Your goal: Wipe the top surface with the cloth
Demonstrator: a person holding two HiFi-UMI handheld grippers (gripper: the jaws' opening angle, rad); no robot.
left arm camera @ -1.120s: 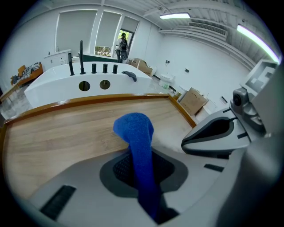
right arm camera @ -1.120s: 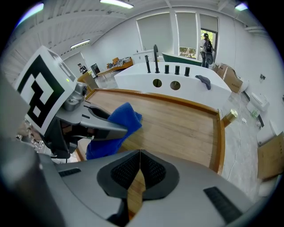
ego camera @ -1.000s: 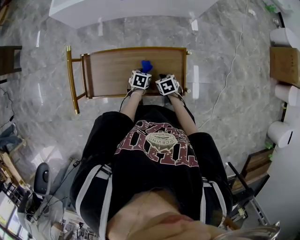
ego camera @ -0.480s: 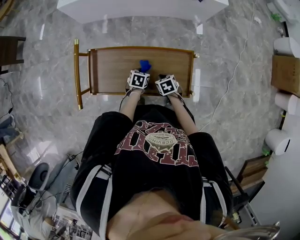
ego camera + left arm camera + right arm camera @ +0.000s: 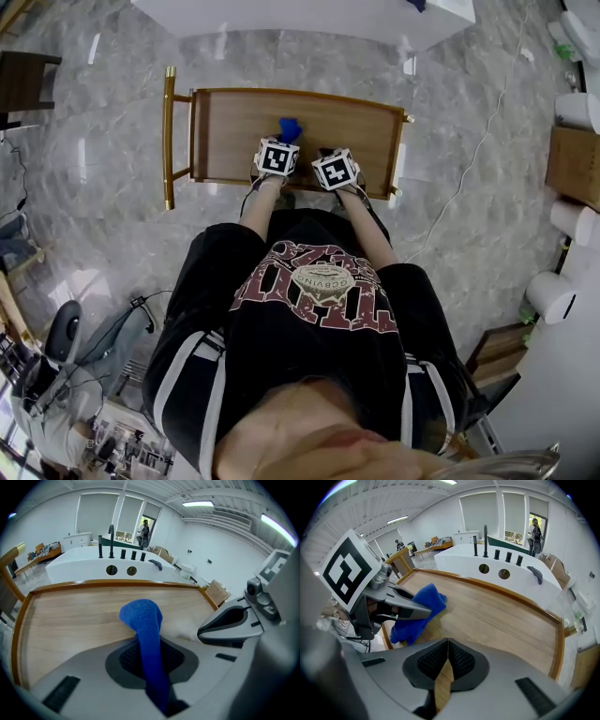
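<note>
Cloth [image 5: 147,634]: blue, fuzzy terry look, bunched into a narrow strip. It is pinched in the left gripper [image 5: 151,658], jaws clamped on it. The free end pokes past the tips and flops forward in a rounded fold. In the right gripper view more of it hangs below that gripper, low over the near part of the counter [image 5: 234,122]. Can't tell whether it touches the wood.

Progress: cloth is picked up and brought over the top, roughly mid-length near the front rim. The wood shows no streaks, damp patches or dirt, so the wiped area can't be judged. My read is that wiping is barely started, if at all. Left end, far half and right end all look left to do.

Right gripper [image 5: 447,648]: jaws pressed together with nothing between them. It is held just beside the left one, over the near edge, apart from the cloth.
</note>
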